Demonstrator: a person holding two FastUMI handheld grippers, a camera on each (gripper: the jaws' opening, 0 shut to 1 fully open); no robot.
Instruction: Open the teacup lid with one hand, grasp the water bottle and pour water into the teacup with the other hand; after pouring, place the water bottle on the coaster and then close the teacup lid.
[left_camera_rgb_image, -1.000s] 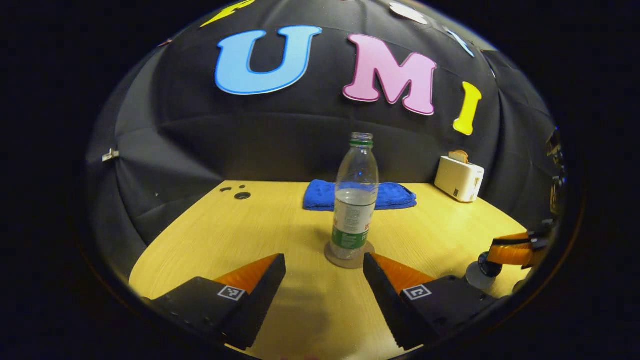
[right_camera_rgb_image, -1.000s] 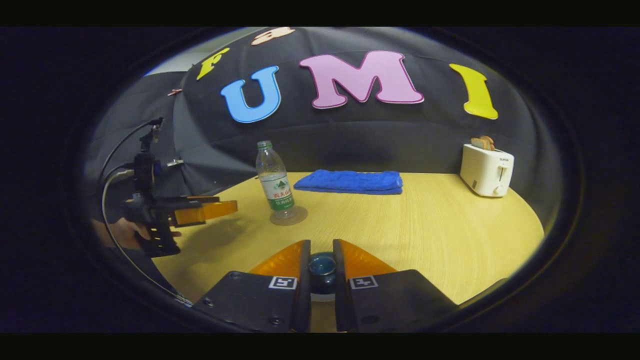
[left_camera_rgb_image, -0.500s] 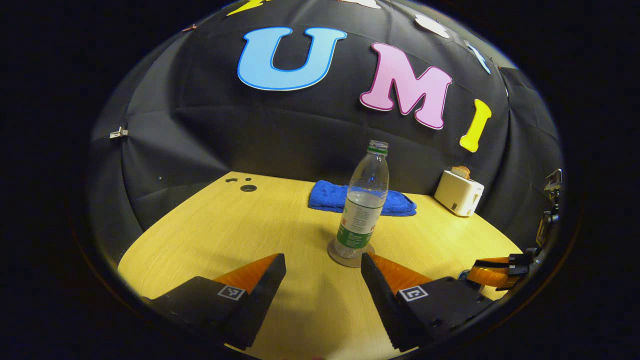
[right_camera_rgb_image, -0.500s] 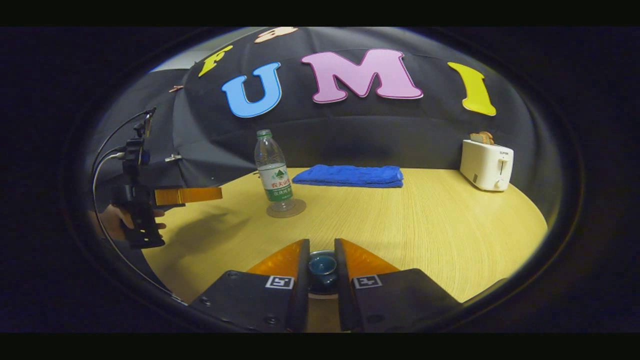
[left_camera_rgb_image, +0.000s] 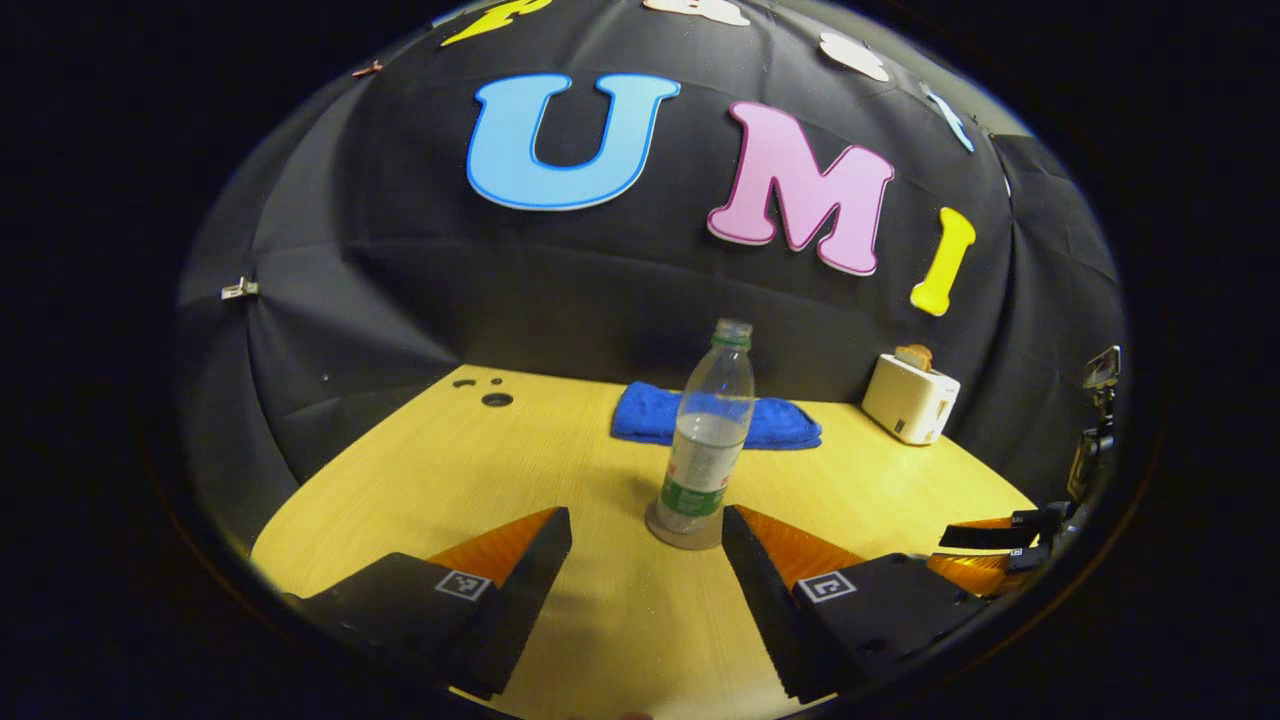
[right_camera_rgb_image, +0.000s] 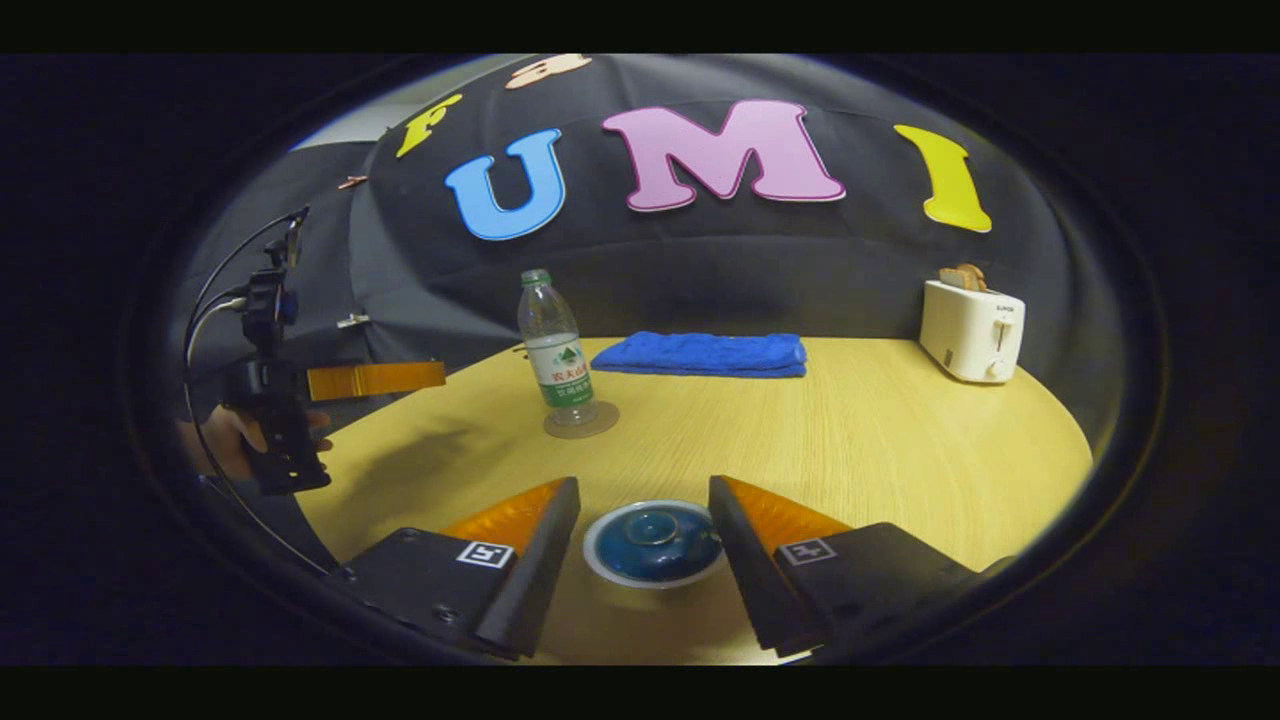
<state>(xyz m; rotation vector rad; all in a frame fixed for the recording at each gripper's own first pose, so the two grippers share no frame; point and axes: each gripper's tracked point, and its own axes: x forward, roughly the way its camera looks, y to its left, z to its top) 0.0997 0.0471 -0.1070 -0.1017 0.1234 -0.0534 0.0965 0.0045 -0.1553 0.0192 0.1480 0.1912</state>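
The water bottle (right_camera_rgb_image: 556, 352) is see-through with a green and white label. The teacup lid (right_camera_rgb_image: 655, 535) is dark blue. The folded towel (right_camera_rgb_image: 702, 354) is bright blue, the toaster (right_camera_rgb_image: 971, 330) is white, and the table (right_camera_rgb_image: 860, 450) is pale yellow wood.

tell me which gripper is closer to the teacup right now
Right. The right gripper hangs open just above the lidded teacup, fingers either side. The left gripper is off to the side, facing the water bottle.

I see a pale wood-grain worktop (right_camera_rgb_image: 850, 440) backed by the booth's black cloth wall (right_camera_rgb_image: 720, 280), creased, pinned with a clip (left_camera_rgb_image: 238, 290). Two dark round holes (left_camera_rgb_image: 495, 400) mark the worktop's far left corner. Lighting dim, overhead.
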